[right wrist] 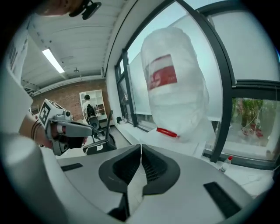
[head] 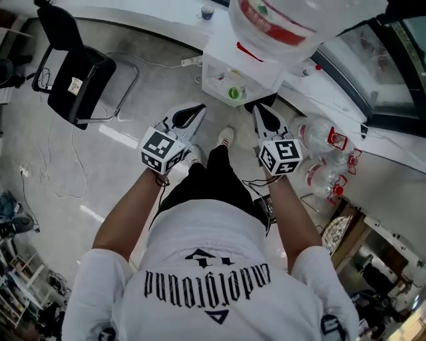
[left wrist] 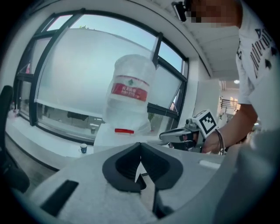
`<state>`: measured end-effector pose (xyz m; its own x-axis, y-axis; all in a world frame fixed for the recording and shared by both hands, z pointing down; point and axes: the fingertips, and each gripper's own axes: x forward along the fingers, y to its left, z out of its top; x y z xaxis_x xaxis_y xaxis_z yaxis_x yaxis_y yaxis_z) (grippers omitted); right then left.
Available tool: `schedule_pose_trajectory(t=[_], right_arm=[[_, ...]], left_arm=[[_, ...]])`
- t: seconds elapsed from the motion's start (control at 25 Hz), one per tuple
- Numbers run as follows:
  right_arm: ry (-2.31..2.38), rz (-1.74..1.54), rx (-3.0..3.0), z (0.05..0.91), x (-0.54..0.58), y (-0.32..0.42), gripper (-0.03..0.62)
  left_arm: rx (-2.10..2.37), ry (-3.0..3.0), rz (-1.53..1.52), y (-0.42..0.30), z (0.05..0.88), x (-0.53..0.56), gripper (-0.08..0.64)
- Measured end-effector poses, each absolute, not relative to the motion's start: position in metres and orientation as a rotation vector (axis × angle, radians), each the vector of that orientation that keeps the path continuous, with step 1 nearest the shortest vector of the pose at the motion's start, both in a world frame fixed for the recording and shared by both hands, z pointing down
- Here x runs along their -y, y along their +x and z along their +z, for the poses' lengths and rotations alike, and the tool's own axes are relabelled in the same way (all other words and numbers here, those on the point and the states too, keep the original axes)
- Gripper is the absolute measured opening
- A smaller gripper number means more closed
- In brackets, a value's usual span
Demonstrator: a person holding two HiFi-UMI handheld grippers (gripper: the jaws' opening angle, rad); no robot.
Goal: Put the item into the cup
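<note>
I'm standing square in front of the water dispenser [head: 223, 66], with its big upturned water bottle [head: 283, 20] filling the far side of both gripper views. I'm holding the left gripper [head: 193, 112] and the right gripper [head: 261, 114] side by side at waist height, both pointing at the dispenser. Each gripper's own view shows its dark pads pressed together with nothing between them, so both claws are closed and empty.

I'm looking for the task's things. In the dispenser's alcove there's a small green-topped object [head: 234, 93], just beyond the gripper tips. It could be the cup or the item, but it's too small for me to tell which. A small dark cup [head: 207, 11] is sitting on the white ledge, far and to the left of the dispenser, and it also shows in the left gripper view [left wrist: 83, 148]. I'm not seeing any loose item clearly.

As I judge it, I'm only lining up and nothing is picked yet. To do this well, I'd spread one claw's jaws before reaching in, not at the last instant. I'd go in low and straight toward the alcove so I stay clear of the bottle overhead. I'd hold the other gripper back, because the two are close together. The chair [head: 76, 66] on the left and the empty bottles [head: 319, 136] on the floor to the right are well out of my way.
</note>
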<state>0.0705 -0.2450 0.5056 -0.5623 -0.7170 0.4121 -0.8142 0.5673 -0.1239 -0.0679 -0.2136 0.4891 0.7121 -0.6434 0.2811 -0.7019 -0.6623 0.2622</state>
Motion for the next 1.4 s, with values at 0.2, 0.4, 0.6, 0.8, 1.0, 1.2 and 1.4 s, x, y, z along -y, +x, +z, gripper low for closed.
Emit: schedule_pose_trajectory(t=[0.2,0.4,0.6,0.8,1.0,1.2,1.4], right_arm=[[1.225,0.305,2.566,0.433,0.220,0.059,0.018],[1.143,0.155,2.641,0.370,0.192,0.044,0.018],[1.088,0.053,2.699,0.318,0.158,0.035,0.017],[1.084,-0.025,2.742,0.278,0.135,0.023,0.017],[1.119,-0.054,2.747,0.261,0.121,0.023,0.017],[1.166,-0.039,2.733,0.255,0.110,0.031,0.017],[1.189,-0.058,2.720,0.250,0.096,0.043,0.017]], left_arm=[[1.028,2.729,0.212,-0.072,0.419,0.187,0.015],[1.042,2.794,0.134,-0.079,0.352,0.166,0.015],[1.075,2.791,0.077,-0.091,0.308,0.139,0.015],[1.077,2.819,0.021,-0.104,0.278,0.111,0.015],[1.050,2.825,0.014,-0.111,0.276,0.097,0.015],[1.007,2.846,-0.007,-0.108,0.272,0.094,0.015],[0.997,2.853,-0.024,-0.101,0.267,0.085,0.015]])
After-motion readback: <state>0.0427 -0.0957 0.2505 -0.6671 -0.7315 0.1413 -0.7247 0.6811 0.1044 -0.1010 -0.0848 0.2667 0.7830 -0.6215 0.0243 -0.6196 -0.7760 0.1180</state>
